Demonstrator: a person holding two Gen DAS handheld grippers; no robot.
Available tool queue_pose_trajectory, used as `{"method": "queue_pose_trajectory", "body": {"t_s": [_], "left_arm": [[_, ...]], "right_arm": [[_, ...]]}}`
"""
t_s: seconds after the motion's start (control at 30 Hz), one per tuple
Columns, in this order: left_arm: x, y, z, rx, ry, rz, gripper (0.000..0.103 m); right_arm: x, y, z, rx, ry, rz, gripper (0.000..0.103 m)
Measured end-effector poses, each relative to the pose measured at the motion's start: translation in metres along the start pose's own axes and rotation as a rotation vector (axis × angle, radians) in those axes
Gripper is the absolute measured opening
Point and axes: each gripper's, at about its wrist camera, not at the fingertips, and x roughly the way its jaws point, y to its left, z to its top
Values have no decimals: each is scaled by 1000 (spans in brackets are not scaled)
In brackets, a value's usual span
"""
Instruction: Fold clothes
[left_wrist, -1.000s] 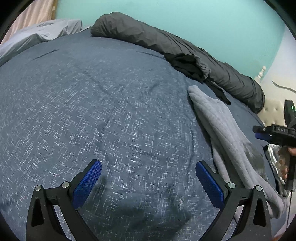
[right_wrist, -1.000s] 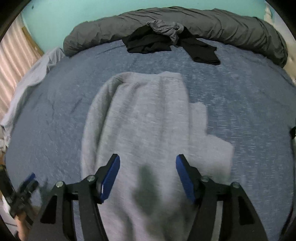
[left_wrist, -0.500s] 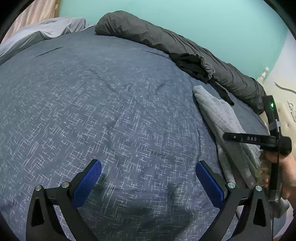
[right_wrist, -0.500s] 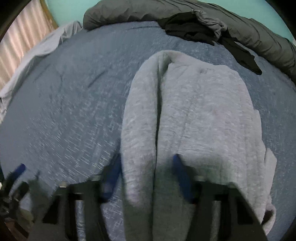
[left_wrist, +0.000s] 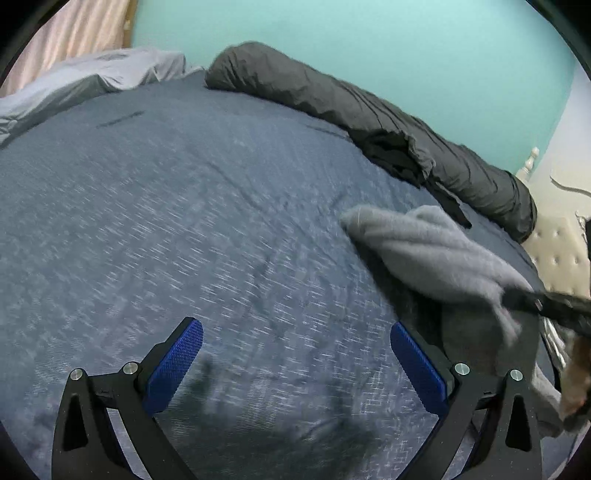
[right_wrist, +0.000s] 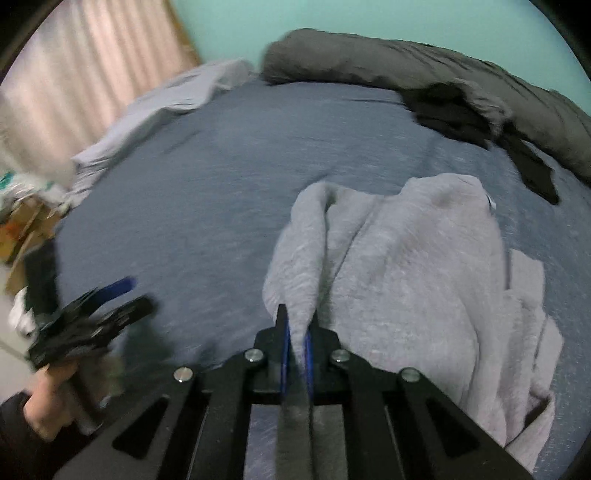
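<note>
The right claw (right_wrist: 297, 341) is pinched tight on a fold of the grey sweatshirt (right_wrist: 413, 266), which lies bunched on the bed (right_wrist: 229, 192). The left claw (left_wrist: 295, 354) gapes empty over bare bedding beside it. Motion blur smears details.

You're looking across a bed (left_wrist: 192, 229) covered in a dark blue sheet flecked with white. A long dark grey rolled blanket (left_wrist: 332, 96) lies along its far edge, against a turquoise wall (left_wrist: 369, 44). At the far left corner sits a pale grey pillow (left_wrist: 103, 74), with pinkish striped curtains (right_wrist: 85, 74) behind it. To your right stands a cream tufted headboard (left_wrist: 557, 254). Cardboard boxes (right_wrist: 26, 229) sit beside the bed on the left.
</note>
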Motion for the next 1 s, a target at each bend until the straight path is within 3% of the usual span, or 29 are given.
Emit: {"method": "queue_pose_trajectory", "body": {"t_s": [0.2,0.33,0.47,0.53,0.6,0.73,0.87,1.0], "left_arm": [[-21,24,1,-56,-19,11,103],[-24,24,1,-52,-22,11,103],[-17,20,3,-44,-4,6,103],[-11,17,4,-35,1,3,103],[-4,14,5,-28,10,3,103],[13,9,3,-26,43,-4,103],[26,1,5,-3,66,-6,103],[30,0,13,20,55,3,103]], "right_arm": [[-3,17,-35,-3,58,98,6],[13,24,-66,-5,156,133,6],[11,8,-64,56,141,117,10],[-4,-3,-58,94,87,114,23],[-22,-18,-51,126,20,107,45],[-40,-52,-30,173,-24,-18,54],[-22,-80,-14,214,32,-156,60],[7,-89,-5,201,76,-229,60]]}}
